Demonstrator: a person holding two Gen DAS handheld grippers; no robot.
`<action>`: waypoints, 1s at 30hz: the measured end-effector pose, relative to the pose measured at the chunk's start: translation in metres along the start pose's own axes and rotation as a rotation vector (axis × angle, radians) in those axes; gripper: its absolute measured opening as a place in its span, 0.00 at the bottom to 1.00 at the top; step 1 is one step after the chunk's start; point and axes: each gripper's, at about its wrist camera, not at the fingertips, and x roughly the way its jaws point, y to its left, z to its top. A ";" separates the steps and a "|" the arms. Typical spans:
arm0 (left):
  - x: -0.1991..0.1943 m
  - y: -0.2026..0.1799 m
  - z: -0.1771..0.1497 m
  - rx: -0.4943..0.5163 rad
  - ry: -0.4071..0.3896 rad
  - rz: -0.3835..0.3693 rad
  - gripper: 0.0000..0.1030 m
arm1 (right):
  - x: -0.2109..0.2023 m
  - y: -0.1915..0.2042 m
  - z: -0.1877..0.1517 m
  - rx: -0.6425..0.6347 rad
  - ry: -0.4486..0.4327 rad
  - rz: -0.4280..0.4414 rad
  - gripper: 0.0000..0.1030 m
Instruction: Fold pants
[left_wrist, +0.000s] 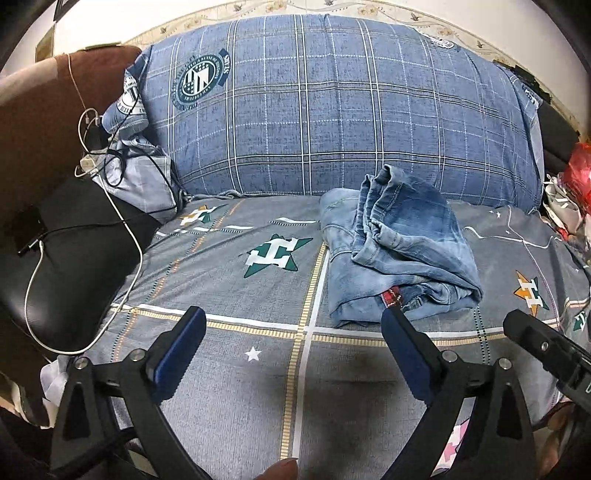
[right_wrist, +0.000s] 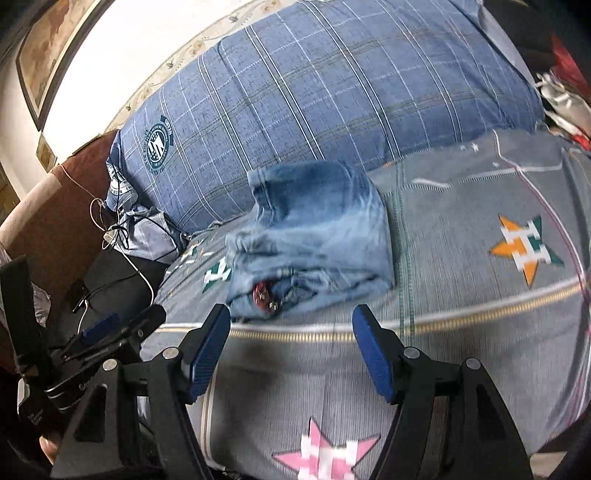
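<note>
A pair of light blue jeans lies folded in a thick bundle on the grey star-patterned bedsheet, with a red tag showing at its near edge. It also shows in the right wrist view. My left gripper is open and empty, just short of the bundle, its right finger close to the near edge. My right gripper is open and empty, a short way in front of the bundle. The right gripper's tip shows at the right of the left wrist view.
A big blue plaid duvet is piled behind the jeans. At the left are a black cushion, tangled charger cables and a brown headboard. Red and white clutter sits at the far right.
</note>
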 end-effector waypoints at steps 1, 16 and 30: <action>-0.002 -0.001 -0.001 0.003 -0.005 0.001 0.93 | -0.003 0.000 -0.002 0.002 -0.001 0.001 0.67; -0.011 -0.013 -0.013 0.040 -0.026 0.018 0.93 | -0.015 0.008 -0.013 -0.063 -0.029 -0.048 0.67; -0.009 -0.018 -0.014 0.052 -0.018 0.023 0.93 | -0.011 0.011 -0.014 -0.076 -0.019 -0.066 0.67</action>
